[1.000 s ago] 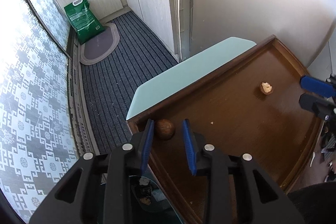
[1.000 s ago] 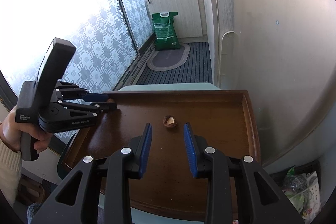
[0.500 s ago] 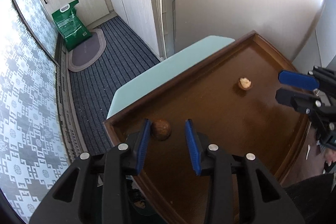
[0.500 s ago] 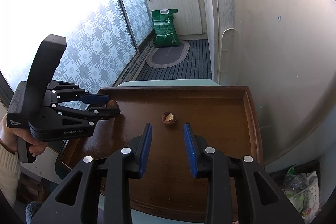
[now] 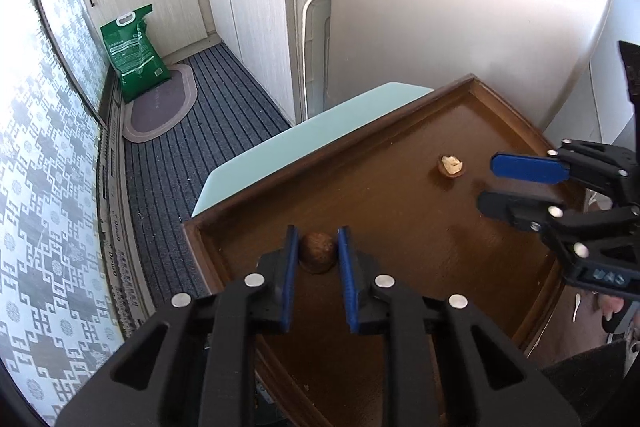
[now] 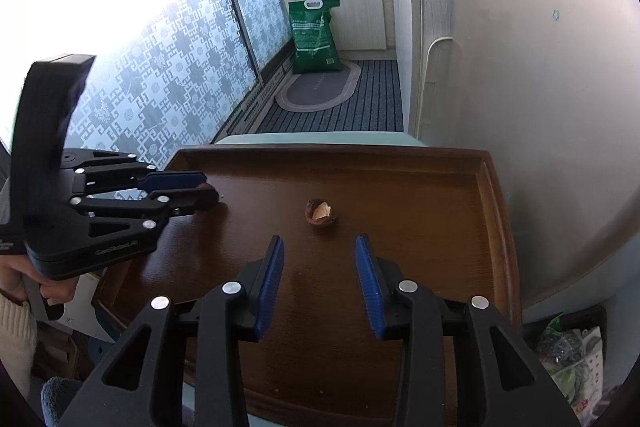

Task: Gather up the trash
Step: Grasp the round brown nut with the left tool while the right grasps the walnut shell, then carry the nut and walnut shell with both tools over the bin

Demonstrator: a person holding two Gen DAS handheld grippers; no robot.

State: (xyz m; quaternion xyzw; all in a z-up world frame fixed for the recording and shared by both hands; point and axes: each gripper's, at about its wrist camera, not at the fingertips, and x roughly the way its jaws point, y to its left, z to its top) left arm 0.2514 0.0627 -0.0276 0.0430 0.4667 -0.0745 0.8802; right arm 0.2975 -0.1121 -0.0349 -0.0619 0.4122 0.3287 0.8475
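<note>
A brown nut shell [image 5: 317, 251] lies near the left corner of the dark wooden tray table [image 5: 420, 227]. My left gripper [image 5: 318, 247] has closed around it, with both blue pads touching its sides. In the right wrist view the left gripper [image 6: 200, 189] sits at the table's left edge and hides the shell. A cracked half shell [image 6: 320, 211] with a pale inside lies mid-table, also in the left wrist view [image 5: 451, 166]. My right gripper [image 6: 319, 263] is open and empty, just short of the half shell; it shows in the left wrist view [image 5: 508, 185].
A pale green surface [image 5: 304, 147] lies under the table's far edge. A green bag [image 6: 316, 37] and an oval mat [image 6: 320, 87] are on the striped floor. A wall [image 6: 540, 67] runs along the right. A trash bag [image 6: 576, 359] sits low right.
My left gripper moved forward over the table corner and its jaws narrowed onto the brown shell. My right gripper stayed open and drifted slightly closer to the half shell.
</note>
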